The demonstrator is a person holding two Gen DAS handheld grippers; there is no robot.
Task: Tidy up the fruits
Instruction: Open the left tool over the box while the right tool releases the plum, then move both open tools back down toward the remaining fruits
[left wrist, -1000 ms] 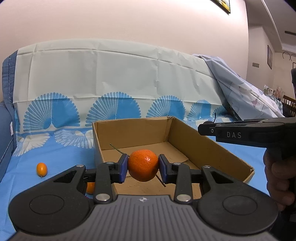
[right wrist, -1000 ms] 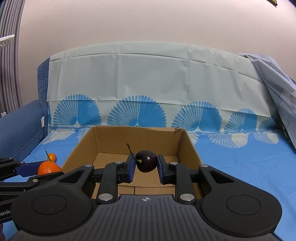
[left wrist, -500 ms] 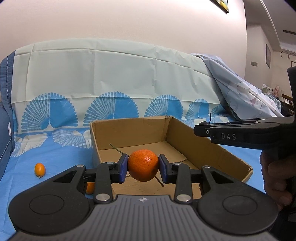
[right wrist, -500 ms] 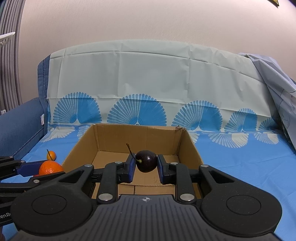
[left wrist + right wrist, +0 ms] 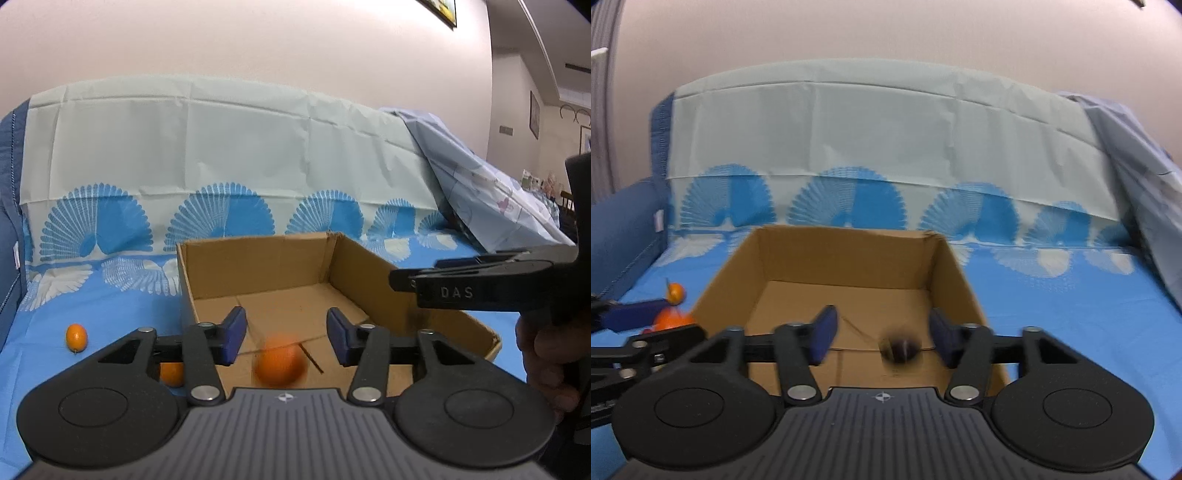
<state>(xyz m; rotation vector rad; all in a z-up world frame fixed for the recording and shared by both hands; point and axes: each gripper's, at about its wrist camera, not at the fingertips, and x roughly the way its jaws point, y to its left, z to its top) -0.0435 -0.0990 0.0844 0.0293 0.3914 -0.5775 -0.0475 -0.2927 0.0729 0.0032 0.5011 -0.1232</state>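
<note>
My left gripper (image 5: 286, 332) hangs over the near part of the open cardboard box (image 5: 258, 266), its jaws opening. A blurred orange (image 5: 280, 363) drops free between and below the pads, touching neither. My right gripper (image 5: 882, 334) is over the same box (image 5: 846, 258), and its jaws are opening as well. A dark cherry (image 5: 899, 347) with a thin stem falls blurred below its pads. A kumquat (image 5: 76, 336) lies on the blue cloth left of the box. Another orange (image 5: 171, 373) is partly hidden behind the left finger, outside the box wall.
A person's hand (image 5: 546, 350) holds the right gripper's body (image 5: 461, 284) at the right of the left wrist view. The box sits on a blue fan-patterned cloth (image 5: 1052, 306) over a sofa with a draped backrest (image 5: 879, 129). A blue armrest (image 5: 624, 240) stands at the left.
Both grippers were shut on fruit, the left on the orange and the right on the cherry. Both have opened, and each fruit is dropping toward the box floor.
</note>
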